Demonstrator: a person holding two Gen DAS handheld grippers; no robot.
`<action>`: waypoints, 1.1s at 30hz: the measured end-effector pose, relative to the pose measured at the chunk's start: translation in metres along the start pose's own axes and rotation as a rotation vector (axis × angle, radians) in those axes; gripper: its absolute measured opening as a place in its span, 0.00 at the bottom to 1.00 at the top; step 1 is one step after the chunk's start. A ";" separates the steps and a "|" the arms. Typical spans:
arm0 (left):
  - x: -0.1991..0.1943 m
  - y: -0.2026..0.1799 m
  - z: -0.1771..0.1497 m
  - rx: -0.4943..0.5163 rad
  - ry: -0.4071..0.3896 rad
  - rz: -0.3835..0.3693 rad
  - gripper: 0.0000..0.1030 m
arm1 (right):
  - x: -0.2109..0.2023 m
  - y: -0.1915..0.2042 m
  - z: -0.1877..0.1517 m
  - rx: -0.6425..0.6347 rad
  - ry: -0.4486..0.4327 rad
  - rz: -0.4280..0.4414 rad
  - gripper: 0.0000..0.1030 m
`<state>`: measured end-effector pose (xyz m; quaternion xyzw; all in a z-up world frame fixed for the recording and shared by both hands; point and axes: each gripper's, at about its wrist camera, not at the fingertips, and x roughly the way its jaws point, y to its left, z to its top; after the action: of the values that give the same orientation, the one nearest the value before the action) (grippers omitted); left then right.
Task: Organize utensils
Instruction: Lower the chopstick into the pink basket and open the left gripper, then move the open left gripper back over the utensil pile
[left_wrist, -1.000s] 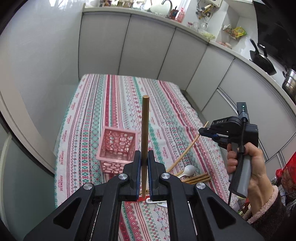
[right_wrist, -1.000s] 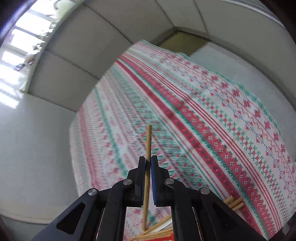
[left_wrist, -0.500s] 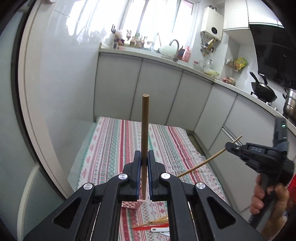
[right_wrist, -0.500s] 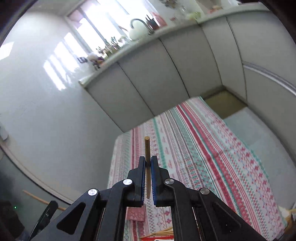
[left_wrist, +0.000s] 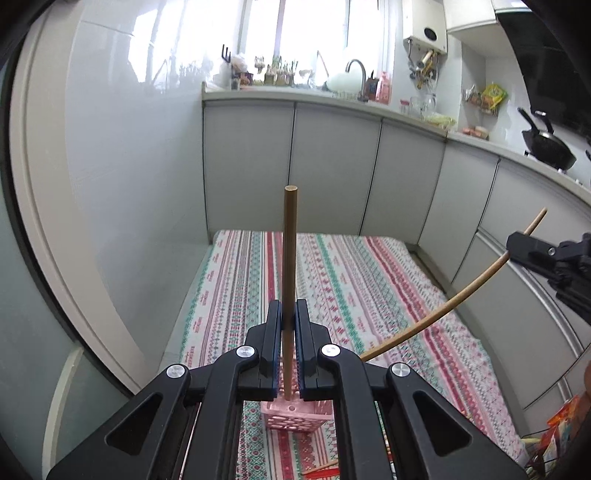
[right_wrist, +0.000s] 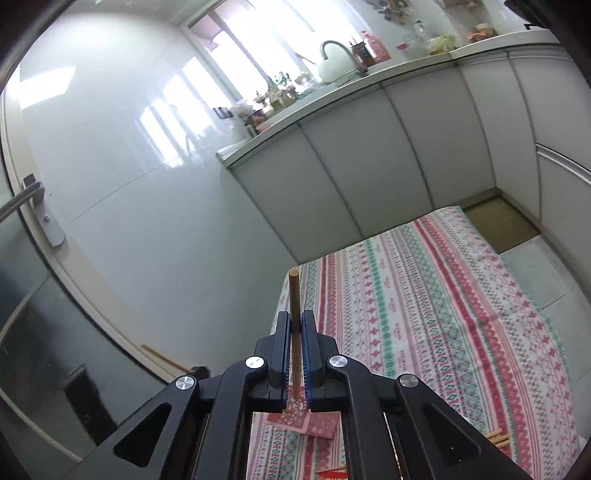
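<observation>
The left gripper (left_wrist: 288, 347) and right gripper (right_wrist: 295, 350) each clamp 1 chopstick above the pink basket (left_wrist: 295, 413). Lower tips first; the basket's mouth is probably directly below, mostly hidden.

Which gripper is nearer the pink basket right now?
Left, I'd judge. The left gripper, shut on a chopstick, hangs just above the pink basket; the right gripper holds its own chopstick well off to the side.

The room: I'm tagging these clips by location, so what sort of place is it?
Most likely a home kitchen: a faucet on a counter under the window, a black wok on the stove, and grey cabinet doors beside a cloth-covered table.
</observation>
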<state>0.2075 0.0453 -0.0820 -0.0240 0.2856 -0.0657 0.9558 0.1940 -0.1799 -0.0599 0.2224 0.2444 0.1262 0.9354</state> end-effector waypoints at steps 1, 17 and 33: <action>0.007 0.001 -0.003 0.001 0.017 0.000 0.06 | 0.004 0.002 -0.003 -0.011 0.008 0.000 0.05; 0.046 0.016 -0.020 -0.058 0.129 -0.037 0.06 | 0.067 0.026 -0.041 -0.165 0.152 -0.073 0.05; 0.031 0.016 -0.018 -0.086 0.129 -0.073 0.46 | 0.087 0.019 -0.050 -0.120 0.244 -0.062 0.16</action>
<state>0.2255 0.0568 -0.1155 -0.0712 0.3483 -0.0896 0.9304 0.2401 -0.1156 -0.1245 0.1414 0.3550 0.1379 0.9138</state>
